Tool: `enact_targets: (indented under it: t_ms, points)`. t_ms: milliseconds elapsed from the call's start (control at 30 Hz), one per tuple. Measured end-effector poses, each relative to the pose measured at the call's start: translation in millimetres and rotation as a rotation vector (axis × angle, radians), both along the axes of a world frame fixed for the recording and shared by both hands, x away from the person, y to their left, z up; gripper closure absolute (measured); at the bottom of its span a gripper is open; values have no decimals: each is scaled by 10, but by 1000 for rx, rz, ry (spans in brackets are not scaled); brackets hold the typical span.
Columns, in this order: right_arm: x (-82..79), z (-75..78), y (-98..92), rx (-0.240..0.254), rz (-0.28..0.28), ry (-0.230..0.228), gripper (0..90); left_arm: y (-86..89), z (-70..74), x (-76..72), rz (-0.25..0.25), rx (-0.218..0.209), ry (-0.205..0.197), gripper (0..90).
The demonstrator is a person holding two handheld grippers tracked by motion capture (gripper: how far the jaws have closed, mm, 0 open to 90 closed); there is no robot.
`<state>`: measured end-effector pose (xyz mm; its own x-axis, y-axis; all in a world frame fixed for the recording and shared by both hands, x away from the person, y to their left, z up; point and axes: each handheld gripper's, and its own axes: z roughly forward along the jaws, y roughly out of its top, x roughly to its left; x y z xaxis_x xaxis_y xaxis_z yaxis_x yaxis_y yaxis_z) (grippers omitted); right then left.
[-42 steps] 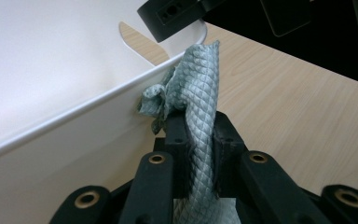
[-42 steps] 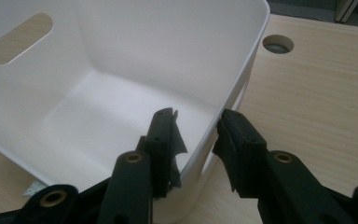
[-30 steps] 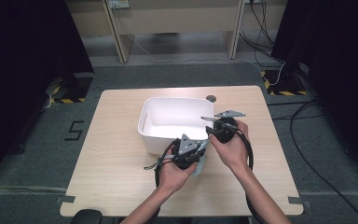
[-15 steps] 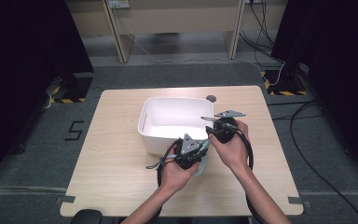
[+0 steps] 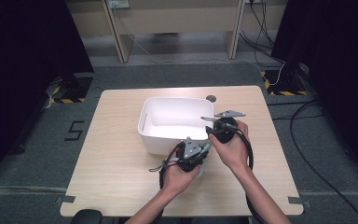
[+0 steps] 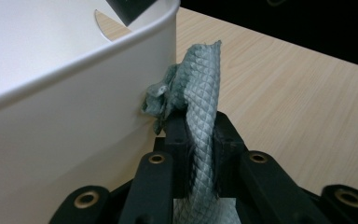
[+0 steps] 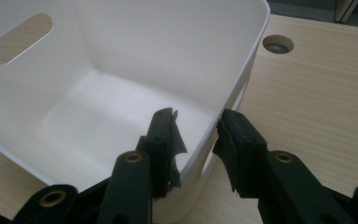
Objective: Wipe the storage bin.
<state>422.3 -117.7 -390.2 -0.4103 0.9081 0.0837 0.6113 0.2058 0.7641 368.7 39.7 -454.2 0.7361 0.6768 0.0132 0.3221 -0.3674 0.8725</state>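
A light wooden table (image 5: 116,177) with a round cable hole (image 5: 210,98) stands on grey carpet marked with a black 5 (image 5: 75,130).

Worktop (image 5: 121,186): pale wood-grain, rectangular, standing on grey floor (image 5: 37,154). White bin (image 5: 168,135) sits directly on it, centre-rear (handle cutout in left wall). Round cable port (image 5: 210,98) just behind bin.
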Motion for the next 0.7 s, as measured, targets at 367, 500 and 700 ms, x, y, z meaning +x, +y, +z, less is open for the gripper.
enact_targets:
  t_ms: [367, 500, 700]
  points:
    - [-2, -1, 1, 2, -1, 0, 658, -24, -229, 14, 2, 29, 12, 796]
    - [-1, -2, 1, 1, 0, -1, 658, -31, -303, 26, 3, 39, 23, 796]
    - [-1, -6, 9, 1, 1, -3, 656, -38, -388, 47, 1, 56, 39, 797]
